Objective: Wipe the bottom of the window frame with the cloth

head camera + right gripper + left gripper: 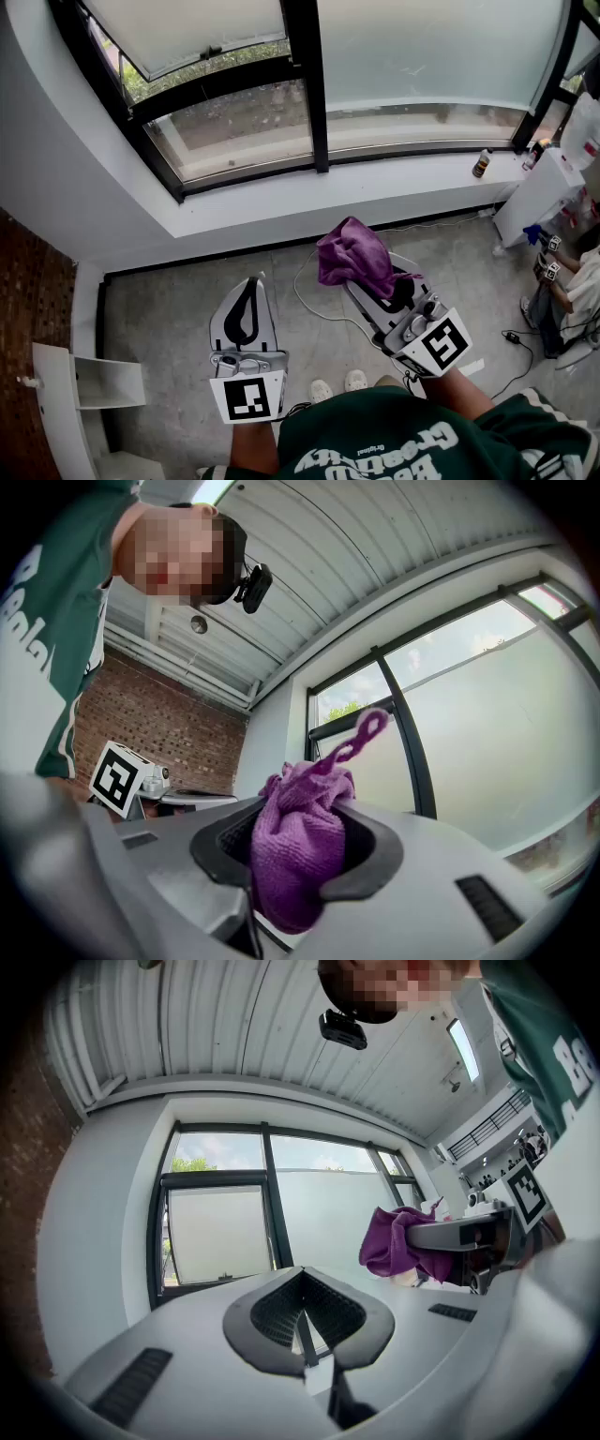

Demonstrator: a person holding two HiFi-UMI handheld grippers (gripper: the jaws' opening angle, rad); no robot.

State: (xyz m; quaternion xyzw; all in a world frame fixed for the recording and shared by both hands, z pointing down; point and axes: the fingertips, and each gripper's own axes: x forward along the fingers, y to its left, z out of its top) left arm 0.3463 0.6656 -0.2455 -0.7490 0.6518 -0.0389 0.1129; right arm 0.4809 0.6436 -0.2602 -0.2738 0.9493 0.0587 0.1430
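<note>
A purple cloth [354, 253] is bunched between the jaws of my right gripper [380, 281], which is shut on it. In the right gripper view the cloth [298, 850] fills the jaw gap and a loop of it sticks up. My left gripper [246, 309] is shut with nothing in it; its jaws meet in the left gripper view [305, 1321]. Both grippers hang over the floor, short of the window. The black window frame's bottom rail [309, 169] curves along the white sill [375, 192] ahead. From the left gripper view the cloth [398, 1241] shows at the right.
A small dark bottle [482, 163] stands on the sill at the right. A white cabinet [539, 197] sits by the right wall. A white cable [314, 305] lies on the concrete floor. White shelving [84, 394] stands at the lower left. Another person [572, 281] sits at the right edge.
</note>
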